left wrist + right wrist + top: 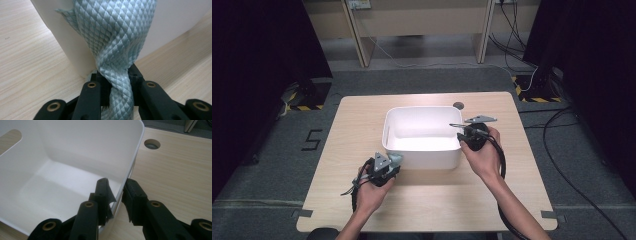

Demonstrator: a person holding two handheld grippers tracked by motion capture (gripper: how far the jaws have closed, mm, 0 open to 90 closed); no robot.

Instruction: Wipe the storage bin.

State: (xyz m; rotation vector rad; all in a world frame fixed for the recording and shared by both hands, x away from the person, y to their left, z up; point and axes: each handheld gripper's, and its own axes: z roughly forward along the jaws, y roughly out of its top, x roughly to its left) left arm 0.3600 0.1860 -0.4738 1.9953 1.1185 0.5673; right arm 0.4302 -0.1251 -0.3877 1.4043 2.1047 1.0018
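Observation:
A white plastic tub (432, 159) stands in the middle of a light wooden table (357, 125). At its front left corner my left gripper (396, 161) is shut on a pale blue-grey cloth (395, 157). In the left gripper view the cloth (115, 37), woven in small diamonds, rises twisted from between the jaws (113, 75) and lies against the tub's outer wall (175, 22). My right gripper (460, 134) sits at the tub's right wall. Its jaws (116, 182) straddle the rim (138, 145), one inside and one outside, closed on it. The tub has nothing inside.
A round cable hole (458, 105) lies in the table just behind the tub, also seen as a hole (152, 144) past the rim. Bare wood surrounds the tub. Cables trail from both grippers towards the person. Grey carpet and desk legs lie beyond the table.

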